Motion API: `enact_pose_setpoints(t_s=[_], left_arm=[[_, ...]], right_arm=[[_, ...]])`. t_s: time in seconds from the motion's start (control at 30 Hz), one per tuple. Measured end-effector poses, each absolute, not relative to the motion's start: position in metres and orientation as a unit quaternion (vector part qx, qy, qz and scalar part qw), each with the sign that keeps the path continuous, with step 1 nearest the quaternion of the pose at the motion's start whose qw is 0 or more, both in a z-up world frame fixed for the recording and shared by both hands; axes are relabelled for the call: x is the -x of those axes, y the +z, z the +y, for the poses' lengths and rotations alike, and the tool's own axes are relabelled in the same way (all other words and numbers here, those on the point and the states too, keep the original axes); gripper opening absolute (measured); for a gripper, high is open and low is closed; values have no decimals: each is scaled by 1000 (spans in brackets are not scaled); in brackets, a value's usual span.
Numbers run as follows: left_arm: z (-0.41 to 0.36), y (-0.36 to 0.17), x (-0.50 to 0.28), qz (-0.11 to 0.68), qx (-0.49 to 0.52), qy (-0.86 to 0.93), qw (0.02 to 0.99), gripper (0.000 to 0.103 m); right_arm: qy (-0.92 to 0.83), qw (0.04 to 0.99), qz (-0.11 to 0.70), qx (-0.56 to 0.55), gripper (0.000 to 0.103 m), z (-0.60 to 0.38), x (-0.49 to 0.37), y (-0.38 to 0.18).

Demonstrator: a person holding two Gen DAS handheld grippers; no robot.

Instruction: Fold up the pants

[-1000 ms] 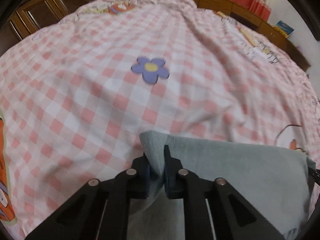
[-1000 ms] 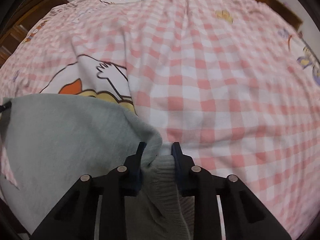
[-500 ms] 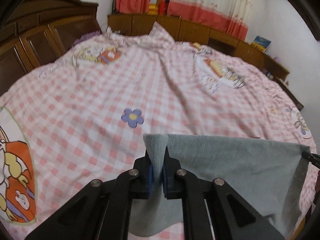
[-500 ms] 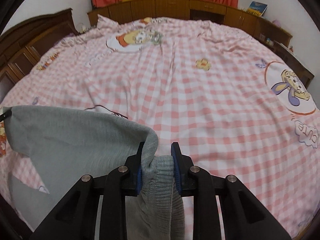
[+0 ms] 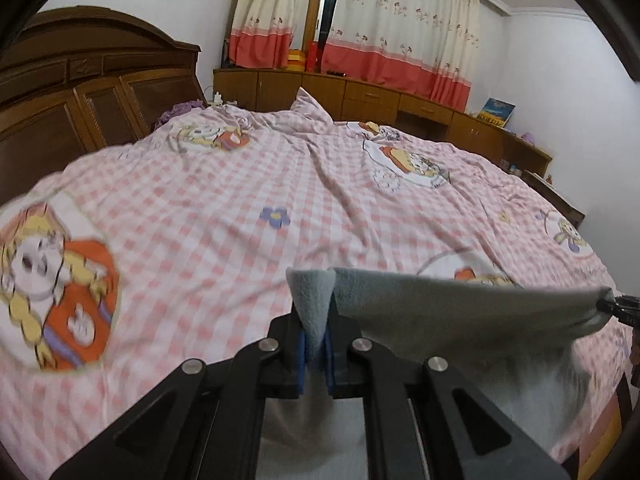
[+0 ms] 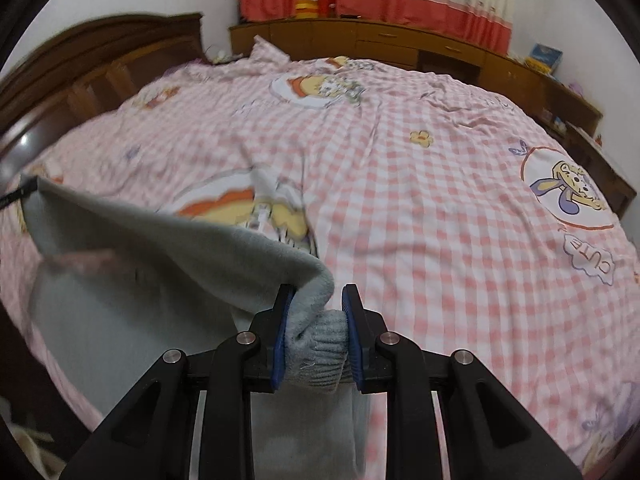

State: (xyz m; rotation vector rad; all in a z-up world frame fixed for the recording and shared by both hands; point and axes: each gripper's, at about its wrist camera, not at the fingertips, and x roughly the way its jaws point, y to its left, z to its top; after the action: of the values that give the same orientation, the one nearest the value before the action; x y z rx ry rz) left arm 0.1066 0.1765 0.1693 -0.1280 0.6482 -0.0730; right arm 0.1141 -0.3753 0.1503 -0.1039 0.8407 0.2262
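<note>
Both grippers are being kept clamped on the grey fleece pants (image 5: 460, 312), which are being held up above the bed with one edge stretched between the two tools. Beneath them, the pink checked bedspread (image 5: 240, 200) is lying wide and rumpled, printed with cartoon figures and flowers, and it is being left bare of any other clothing. The left gripper (image 5: 316, 344) is being held narrow, with a pinch of fleece pressed between its blue pads. The right gripper (image 6: 316, 336) is being held slightly wider, since a thicker bunch, including a ribbed knit cuff or waistband (image 6: 320, 356), is being squeezed between its jaws. From each grip, the cloth is being let hang down out of sight. How many layers are being carried cannot be told, so any fold already made is not being shown. As judged, the task is being caught at a carrying stage: laying the pants flat and smoothing them on the bedspread are being left to do.
</note>
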Motion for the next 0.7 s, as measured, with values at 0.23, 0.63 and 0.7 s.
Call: enact_pose_setpoints(t_s=[0.23, 0.63, 0.7], left_arm=[[177, 117, -33, 338, 72, -42, 938, 6], [172, 51, 20, 387, 64, -22, 919, 11], [172, 51, 24, 385, 64, -9, 921, 21]], right_arm=[[124, 892, 424, 99, 25, -362, -48, 108], [95, 877, 461, 94, 26, -363, -12, 50], [85, 877, 466, 77, 31, -367, -10, 43]])
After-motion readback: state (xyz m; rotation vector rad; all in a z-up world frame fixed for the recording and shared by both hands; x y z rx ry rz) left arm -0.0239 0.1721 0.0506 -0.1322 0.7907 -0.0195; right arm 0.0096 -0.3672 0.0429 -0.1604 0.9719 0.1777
